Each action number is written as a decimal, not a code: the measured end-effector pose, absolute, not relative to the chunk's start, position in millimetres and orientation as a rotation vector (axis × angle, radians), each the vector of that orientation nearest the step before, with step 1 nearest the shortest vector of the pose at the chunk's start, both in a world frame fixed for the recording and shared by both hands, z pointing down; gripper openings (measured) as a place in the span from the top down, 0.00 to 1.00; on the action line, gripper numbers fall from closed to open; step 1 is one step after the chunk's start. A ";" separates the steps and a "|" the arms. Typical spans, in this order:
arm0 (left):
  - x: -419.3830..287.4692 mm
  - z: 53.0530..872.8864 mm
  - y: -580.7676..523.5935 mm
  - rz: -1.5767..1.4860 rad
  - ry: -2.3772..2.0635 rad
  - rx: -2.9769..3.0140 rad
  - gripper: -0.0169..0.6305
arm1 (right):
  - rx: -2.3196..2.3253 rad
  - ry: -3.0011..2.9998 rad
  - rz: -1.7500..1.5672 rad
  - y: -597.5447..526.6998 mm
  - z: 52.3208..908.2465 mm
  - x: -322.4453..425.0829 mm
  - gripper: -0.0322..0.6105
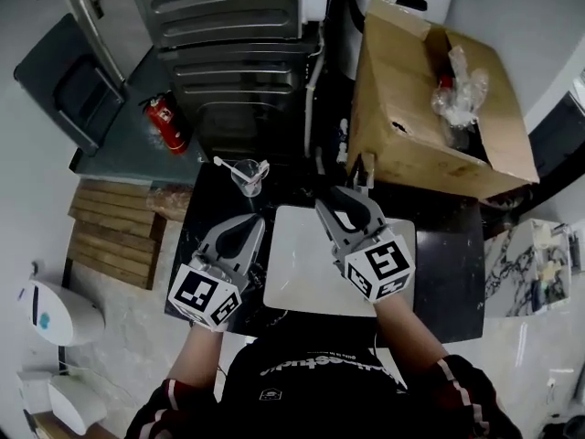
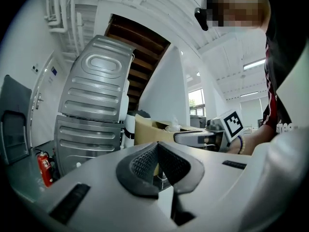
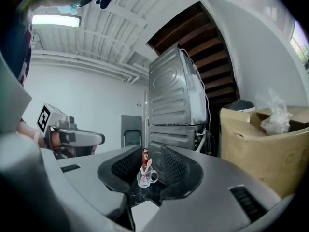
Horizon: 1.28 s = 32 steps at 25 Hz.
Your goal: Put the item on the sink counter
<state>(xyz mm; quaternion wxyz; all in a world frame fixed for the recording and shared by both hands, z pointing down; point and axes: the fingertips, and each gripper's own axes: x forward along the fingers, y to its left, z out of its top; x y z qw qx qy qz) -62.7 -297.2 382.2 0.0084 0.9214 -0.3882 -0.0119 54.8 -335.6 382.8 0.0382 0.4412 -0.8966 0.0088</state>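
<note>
Right claw (image 1: 345,204): released, empty, short of glass cup (image 1: 247,174) | left claw (image 1: 239,234): clenched, empty, also short of cup | risk: a stray swing could topple cup on table (image 1: 448,263).

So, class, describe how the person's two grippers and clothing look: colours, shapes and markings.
Both the left gripper and the right gripper have pale grey moulded bodies with dark dotted pads. Each carries a white cube with black square markers. The person wears a black top with white print and red-and-white striped sleeves.
</note>
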 end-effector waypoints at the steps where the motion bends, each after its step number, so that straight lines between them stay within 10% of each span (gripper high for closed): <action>1: -52.6 380.6 -297.0 -0.042 -1.186 2.894 0.95 | 1.381 -2.749 0.012 -325.6 375.0 64.4 0.72; 32: 43.2 349.0 -286.6 -0.074 -0.917 3.087 0.95 | 1.499 -2.742 -0.020 -254.0 346.9 124.4 0.89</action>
